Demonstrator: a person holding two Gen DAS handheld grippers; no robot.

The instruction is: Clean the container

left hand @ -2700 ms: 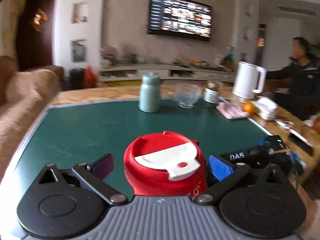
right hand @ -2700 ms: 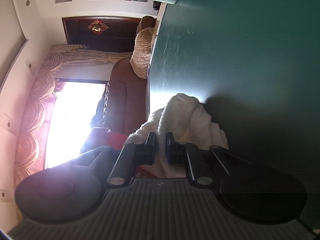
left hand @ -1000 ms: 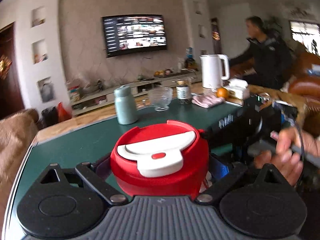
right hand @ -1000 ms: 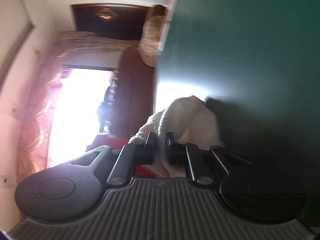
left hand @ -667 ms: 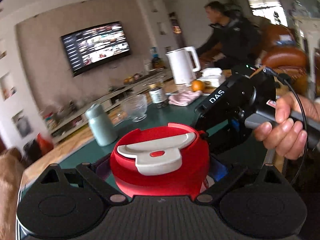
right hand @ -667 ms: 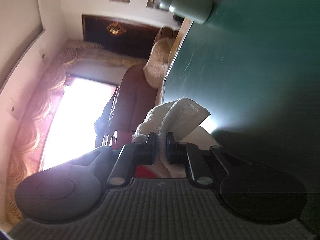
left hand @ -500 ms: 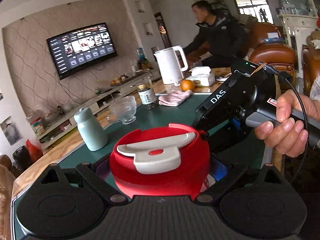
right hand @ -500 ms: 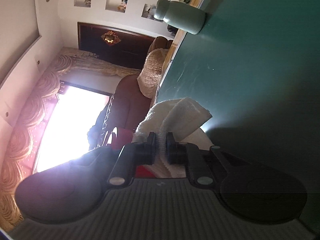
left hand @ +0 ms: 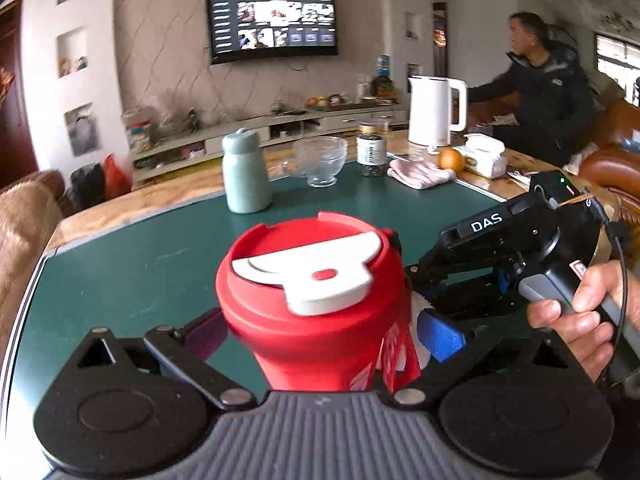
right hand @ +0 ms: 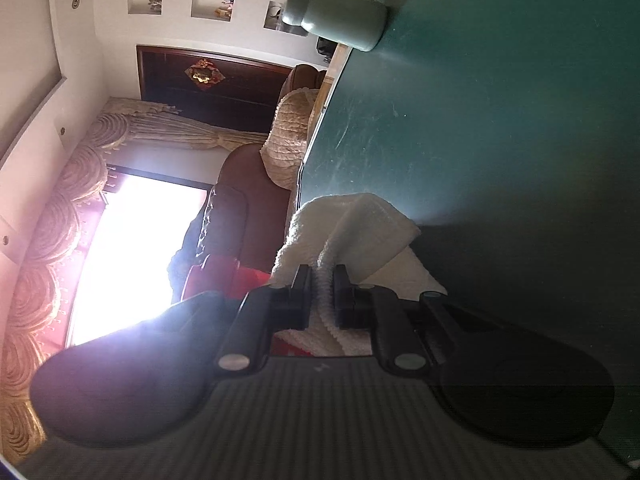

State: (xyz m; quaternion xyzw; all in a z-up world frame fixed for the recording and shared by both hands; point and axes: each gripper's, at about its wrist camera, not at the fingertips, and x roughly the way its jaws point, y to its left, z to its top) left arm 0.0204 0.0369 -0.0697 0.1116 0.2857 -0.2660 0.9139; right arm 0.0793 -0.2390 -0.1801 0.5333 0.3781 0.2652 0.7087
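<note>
Left gripper (left hand: 320,330) is opening its jaws, with the red cup (left hand: 316,300) between them, low in the middle of the frame on the green table (left hand: 120,272). Right gripper (right hand: 322,296) pinches a white cloth (right hand: 352,228) tight.

red cup (left hand: 316,304) base: hidden behind the left gripper's body
white cloth (right hand: 352,232) near end: hidden (between the jaws)
television (left hand: 272,20) text: blurred

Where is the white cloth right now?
In the right wrist view, the white cloth is pinched in the right gripper, over the green table, beside the red cup.
</note>
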